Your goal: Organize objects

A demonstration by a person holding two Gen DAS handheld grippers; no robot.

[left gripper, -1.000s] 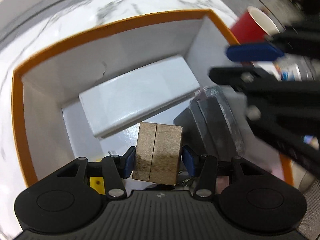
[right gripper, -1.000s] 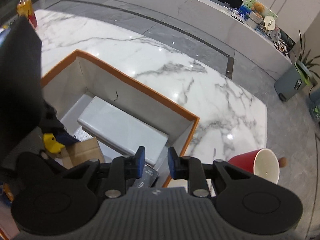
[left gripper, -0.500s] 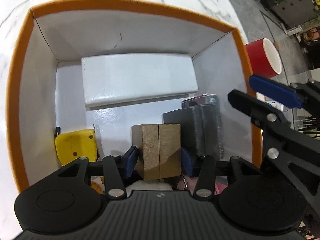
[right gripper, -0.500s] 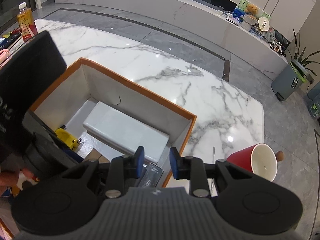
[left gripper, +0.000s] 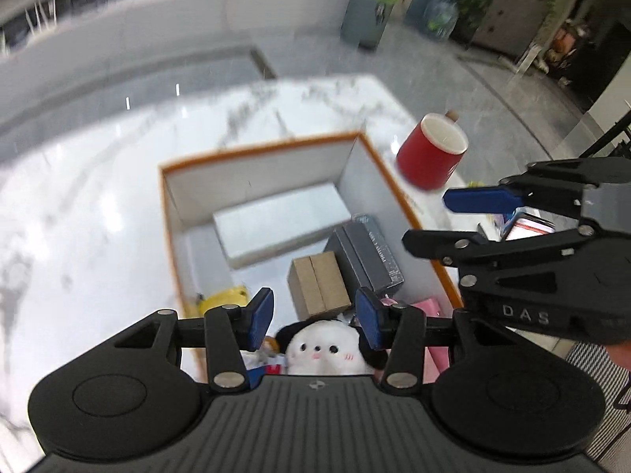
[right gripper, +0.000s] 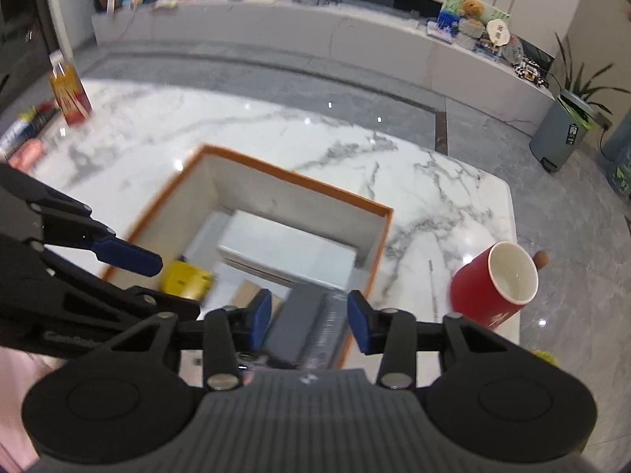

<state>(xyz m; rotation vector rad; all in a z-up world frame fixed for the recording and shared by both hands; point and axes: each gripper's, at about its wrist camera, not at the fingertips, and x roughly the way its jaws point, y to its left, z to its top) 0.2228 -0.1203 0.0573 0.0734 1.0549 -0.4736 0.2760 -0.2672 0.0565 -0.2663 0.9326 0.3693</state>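
Note:
An orange-rimmed white box (left gripper: 260, 149) (right gripper: 295, 175) sits on the marble table. Inside it lie a flat white box (left gripper: 284, 220), a brown cardboard box (left gripper: 319, 283), dark grey boxes (left gripper: 370, 256) (right gripper: 307, 323) and a yellow object (left gripper: 224, 299) (right gripper: 185, 283). My left gripper (left gripper: 314, 317) (right gripper: 173, 287) hangs open above the brown box, clear of it. My right gripper (right gripper: 310, 319) (left gripper: 428, 220) hovers over the box's right side with its jaws opening. The grey boxes show between its pads but lie lower down, untouched.
A white plush toy (left gripper: 323, 351) and something pink (left gripper: 430, 311) lie at the box's near end. A red cup (left gripper: 430, 157) (right gripper: 493, 287) stands right of the box. A drink bottle (right gripper: 69, 94) stands at the table's far left.
My left gripper has risen out of the box and left the brown box lying inside. My right gripper has risen a little and its jaws have spread wider.

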